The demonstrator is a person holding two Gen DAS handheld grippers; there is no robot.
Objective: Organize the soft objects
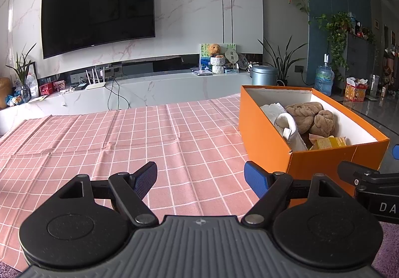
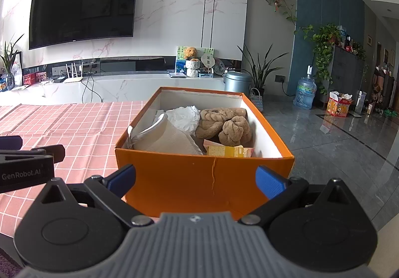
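An orange box (image 1: 321,160) (image 2: 189,178) stands on the right end of the pink checked tablecloth (image 1: 124,143) (image 2: 62,123). Inside lie a brown towel bundle (image 1: 311,117) (image 2: 224,123), crumpled white cloth (image 1: 274,109) (image 2: 185,116), a white sock-like item (image 1: 290,132) (image 2: 164,139) and a yellow packet (image 1: 329,143) (image 2: 230,151). My left gripper (image 1: 200,179) hovers open over bare cloth, left of the box. My right gripper (image 2: 195,178) is open and empty in front of the box's near wall. Each gripper shows at the edge of the other's view.
Beyond the table runs a low white TV cabinet (image 1: 154,86) with a router, boxes and a plush bear, under a wall-mounted TV (image 1: 98,12). To the right are a grey bin (image 2: 237,82), potted plants, a water jug (image 2: 305,93) and glossy grey floor (image 2: 336,143).
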